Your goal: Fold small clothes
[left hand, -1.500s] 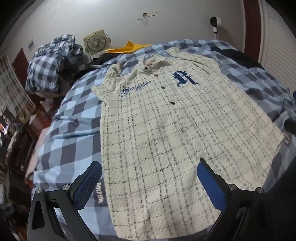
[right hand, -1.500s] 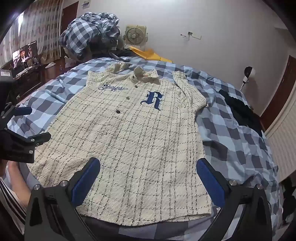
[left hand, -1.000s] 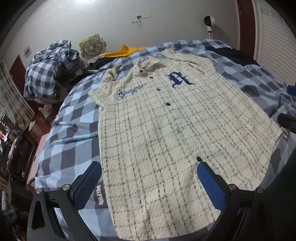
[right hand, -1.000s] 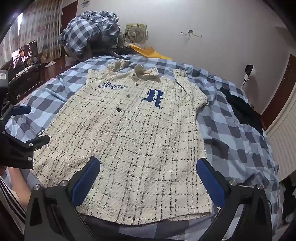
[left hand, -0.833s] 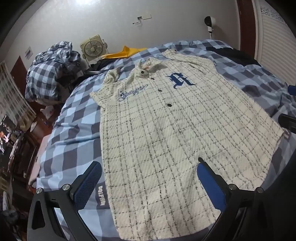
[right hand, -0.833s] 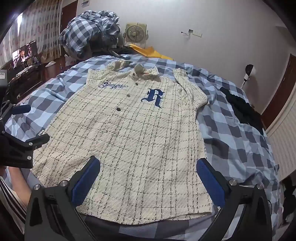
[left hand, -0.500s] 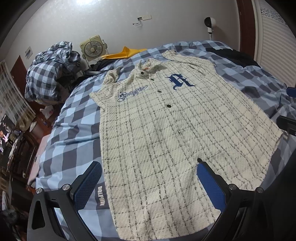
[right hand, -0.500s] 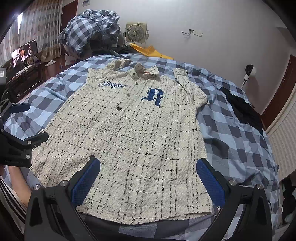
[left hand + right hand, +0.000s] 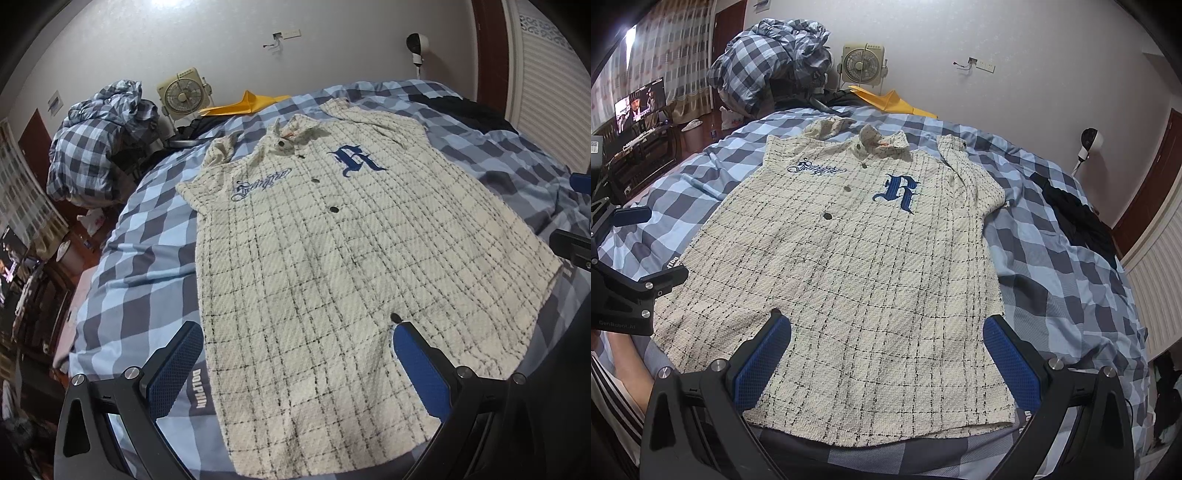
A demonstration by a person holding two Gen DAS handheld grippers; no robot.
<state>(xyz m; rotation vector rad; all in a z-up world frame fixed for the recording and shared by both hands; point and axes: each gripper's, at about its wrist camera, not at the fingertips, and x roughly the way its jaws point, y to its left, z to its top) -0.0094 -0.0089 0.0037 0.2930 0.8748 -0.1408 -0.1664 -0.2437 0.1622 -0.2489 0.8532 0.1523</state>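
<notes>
Left wrist view first: the left gripper [image 9: 295, 354] sits at the bottom of the frame with its blue-padded fingers [image 9: 177, 365] spread wide apart, nothing between them but the shirt below. That cream plaid shirt [image 9: 332, 266] lies flat and face up across the middle of the frame, collar toward the upper centre, hem toward the bottom, on a blue checked bedspread [image 9: 140, 266]. A blue letter R [image 9: 354, 160] marks its chest, dark buttons running down the front. At upper left, a heap of checked bedding [image 9: 92, 144] and a small fan [image 9: 183, 96]; a yellow sheet [image 9: 247, 103] lies by the wall. Over to the right wrist view: the right gripper [image 9: 886, 354] also stands wide open at the bottom, holding nothing, its pads low over the shirt's hem. The shirt [image 9: 857, 266] fills the centre, collar at upper centre. At the left edge the other gripper [image 9: 631, 254] shows, parted, just beside the shirt's side. A dark garment [image 9: 1078, 221] lies at right on the bedspread, and a lit screen [image 9: 641, 103] glows at upper left.
</notes>
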